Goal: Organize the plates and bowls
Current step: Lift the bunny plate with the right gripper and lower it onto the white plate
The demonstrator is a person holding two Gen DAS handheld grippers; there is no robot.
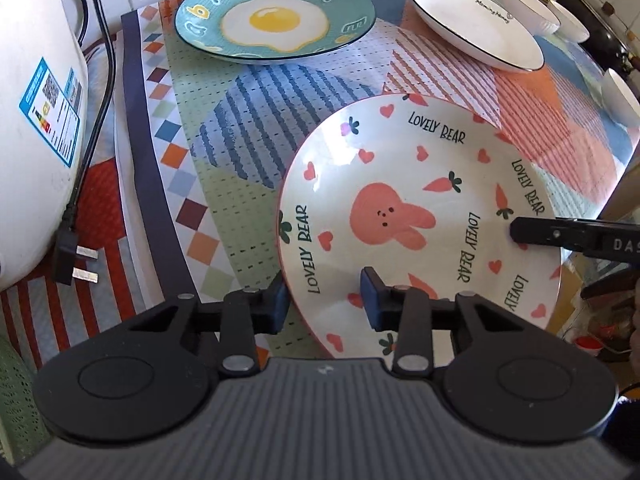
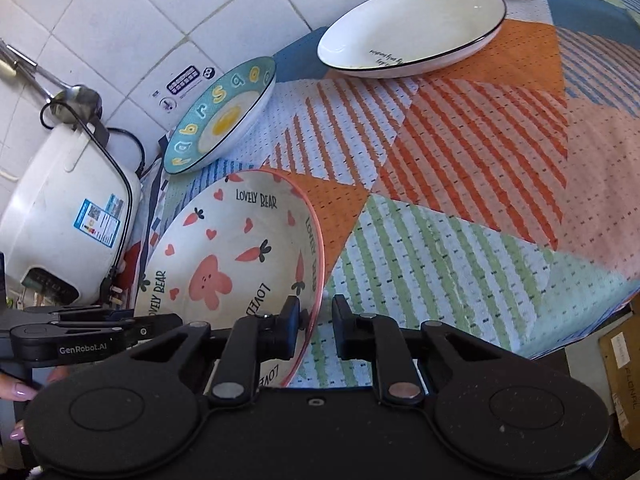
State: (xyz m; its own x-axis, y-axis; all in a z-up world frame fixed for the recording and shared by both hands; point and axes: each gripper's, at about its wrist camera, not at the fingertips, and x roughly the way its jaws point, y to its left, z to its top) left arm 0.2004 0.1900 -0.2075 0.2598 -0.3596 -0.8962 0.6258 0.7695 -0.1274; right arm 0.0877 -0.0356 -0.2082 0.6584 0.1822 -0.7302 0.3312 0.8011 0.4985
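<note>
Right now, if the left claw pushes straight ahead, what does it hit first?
Nothing new: the left claw already straddles the bunny plate rim. Going on, the rim would seat deeper between its fingers; the egg plate lies well beyond.

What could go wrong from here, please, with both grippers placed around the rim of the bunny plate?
1. Both the left gripper and the right gripper straddle the bunny plate's rim but look open; lifting before they close could let it slip.
2. The plate sits near the table edge, so a nudge may push it off.
3. Swinging it toward the egg plate could knock the two together.
</note>
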